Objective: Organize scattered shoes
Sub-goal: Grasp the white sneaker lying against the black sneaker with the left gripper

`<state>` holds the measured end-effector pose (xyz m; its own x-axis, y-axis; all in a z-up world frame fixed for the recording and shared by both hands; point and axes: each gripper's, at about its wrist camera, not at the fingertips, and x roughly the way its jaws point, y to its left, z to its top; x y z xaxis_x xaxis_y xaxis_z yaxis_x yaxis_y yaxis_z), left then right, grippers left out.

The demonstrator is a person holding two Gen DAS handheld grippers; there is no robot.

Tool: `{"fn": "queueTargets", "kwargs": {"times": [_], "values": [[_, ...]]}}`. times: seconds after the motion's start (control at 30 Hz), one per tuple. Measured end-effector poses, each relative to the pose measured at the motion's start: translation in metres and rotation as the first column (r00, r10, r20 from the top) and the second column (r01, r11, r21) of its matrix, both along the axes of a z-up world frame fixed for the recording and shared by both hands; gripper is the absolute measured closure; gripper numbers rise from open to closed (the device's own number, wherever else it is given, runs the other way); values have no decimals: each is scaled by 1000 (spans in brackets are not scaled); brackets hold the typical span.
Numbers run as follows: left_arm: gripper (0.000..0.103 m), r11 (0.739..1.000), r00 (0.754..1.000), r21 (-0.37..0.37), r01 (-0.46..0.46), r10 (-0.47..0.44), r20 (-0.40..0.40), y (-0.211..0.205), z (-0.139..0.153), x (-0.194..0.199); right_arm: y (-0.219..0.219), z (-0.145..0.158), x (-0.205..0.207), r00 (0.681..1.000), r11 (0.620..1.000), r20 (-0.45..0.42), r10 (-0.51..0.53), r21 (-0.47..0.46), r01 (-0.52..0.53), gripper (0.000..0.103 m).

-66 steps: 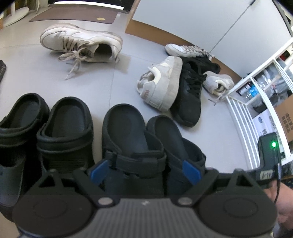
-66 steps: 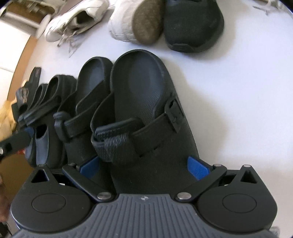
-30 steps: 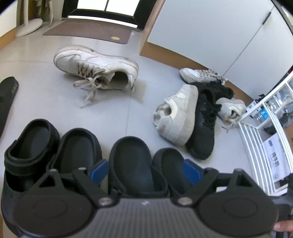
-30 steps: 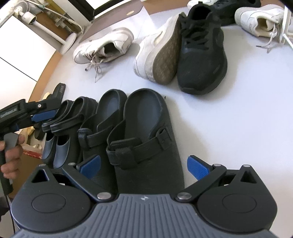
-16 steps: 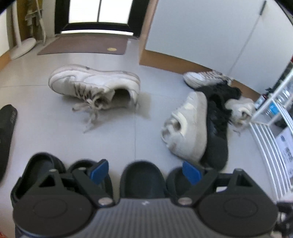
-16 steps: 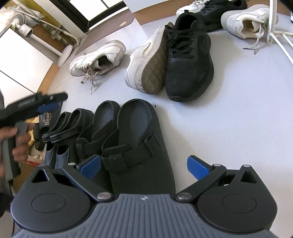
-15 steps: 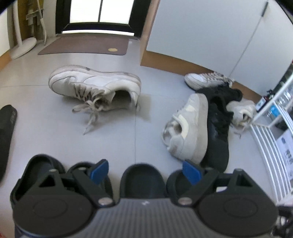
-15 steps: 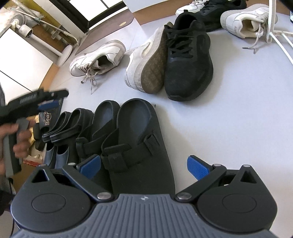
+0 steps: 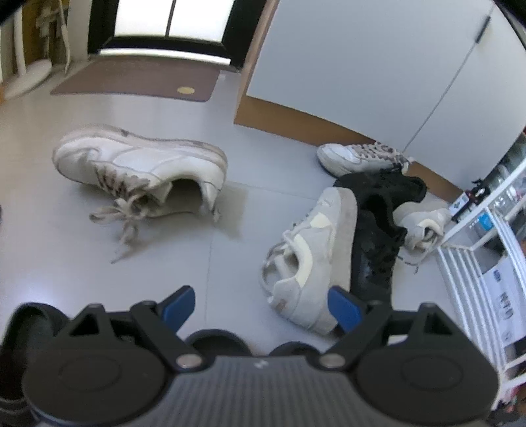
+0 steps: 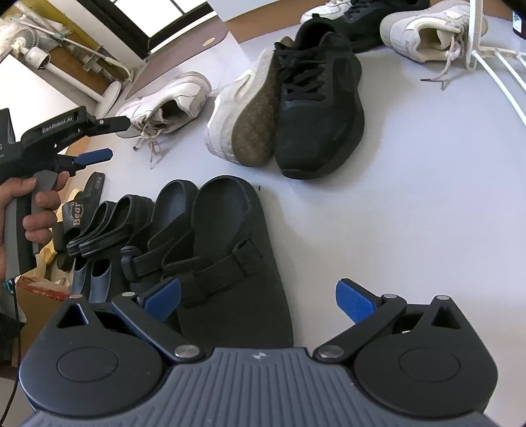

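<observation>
The left gripper (image 9: 259, 303) hides most of the black clogs (image 9: 215, 341) (toes only show)

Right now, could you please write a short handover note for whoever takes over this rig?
Left gripper: fingers open, empty, above the floor in front of the clog toes.
Right gripper: fingers open, empty, above the rightmost black clog.
Done: the black clogs and slippers stand side by side in a row.
Left: the white sneaker lying alone; the cream sneaker tipped on its side against the black sneaker; one more white, one black and one cream sneaker scattered behind, near the white rack.
Next, probably: pair the sneakers and line them up.
</observation>
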<state>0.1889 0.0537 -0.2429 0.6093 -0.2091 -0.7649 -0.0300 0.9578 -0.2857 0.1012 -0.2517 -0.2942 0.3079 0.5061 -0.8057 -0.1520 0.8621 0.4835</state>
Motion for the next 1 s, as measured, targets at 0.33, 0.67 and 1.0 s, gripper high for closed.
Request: {"fn": "queueTargets", "kwargs": {"times": [0.33, 0.67, 1.0], "values": [[17, 998, 998, 23, 67, -67, -2, -29, -24, 48, -2, -15, 26, 1000, 1000, -30, -2, -17, 1, 0], [14, 986, 991, 106, 131, -132, 4, -69, -46, 81, -9, -31, 45, 998, 999, -59, -9, -42, 7, 0], [11, 955, 978, 214, 207, -201, -52, -107, -70, 83, -18, -36, 39, 997, 998, -71, -19, -55, 15, 0]]}}
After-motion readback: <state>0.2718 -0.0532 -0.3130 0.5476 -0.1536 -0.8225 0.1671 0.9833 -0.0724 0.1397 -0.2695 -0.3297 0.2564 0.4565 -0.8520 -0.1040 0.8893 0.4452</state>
